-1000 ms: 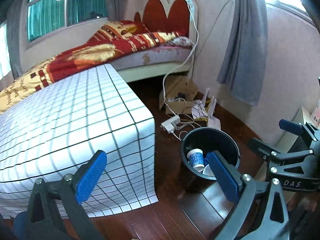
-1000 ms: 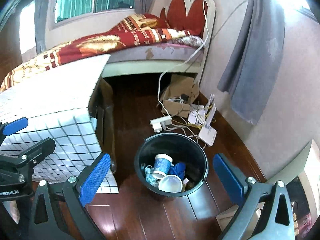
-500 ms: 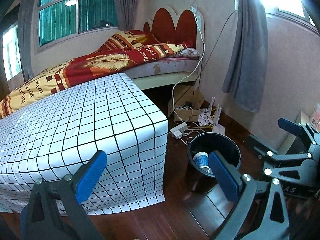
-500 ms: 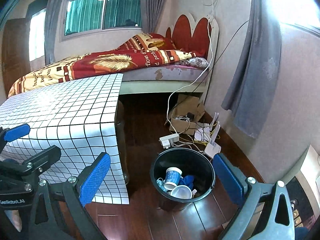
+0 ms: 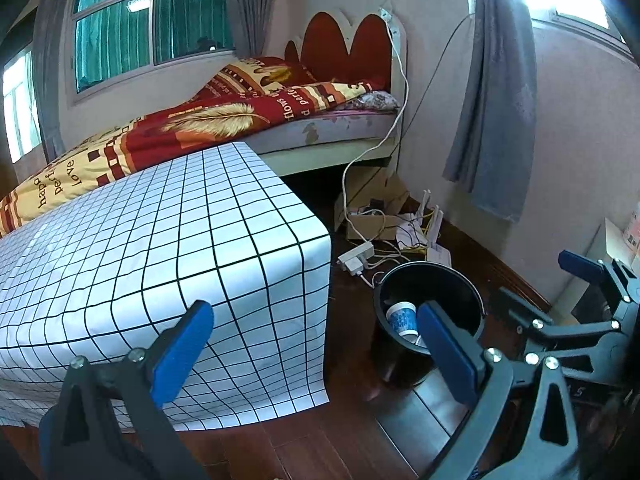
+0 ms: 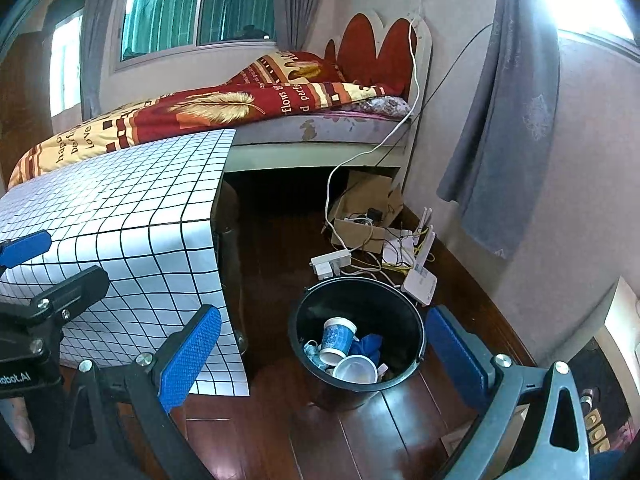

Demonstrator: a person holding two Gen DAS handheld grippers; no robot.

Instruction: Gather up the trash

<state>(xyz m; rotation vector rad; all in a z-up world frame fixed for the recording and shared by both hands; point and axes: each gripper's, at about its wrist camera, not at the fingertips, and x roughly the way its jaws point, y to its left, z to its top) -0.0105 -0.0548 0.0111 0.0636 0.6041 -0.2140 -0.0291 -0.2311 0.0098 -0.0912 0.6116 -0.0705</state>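
Hanging over a dark wooden floor (image 6: 360, 440), the right gripper (image 6: 320, 348) has its blue pads spread wide with nothing between them. Just ahead of it and slightly below, framed between its fingers, stands a black bin (image 6: 357, 334). Inside lie a blue-patterned paper cup (image 6: 337, 334) tipped on its side, a white cup (image 6: 356, 368) beside it facing up, and some blue crumpled material (image 6: 370, 346).

The left gripper (image 5: 312, 344) is likewise empty, its pads well apart. The bin (image 5: 428, 304) sits ahead of it toward its right finger, which covers part of the rim; the patterned cup (image 5: 402, 316) shows inside. Ahead to its left is a table draped in a white, black-gridded cloth (image 5: 160, 248).

Beyond the bin, a power strip (image 6: 330, 262), a router (image 6: 418, 280) and a cardboard box (image 6: 364, 216) with tangled cables lie on the floor near a bed (image 6: 240, 108) with a red blanket.
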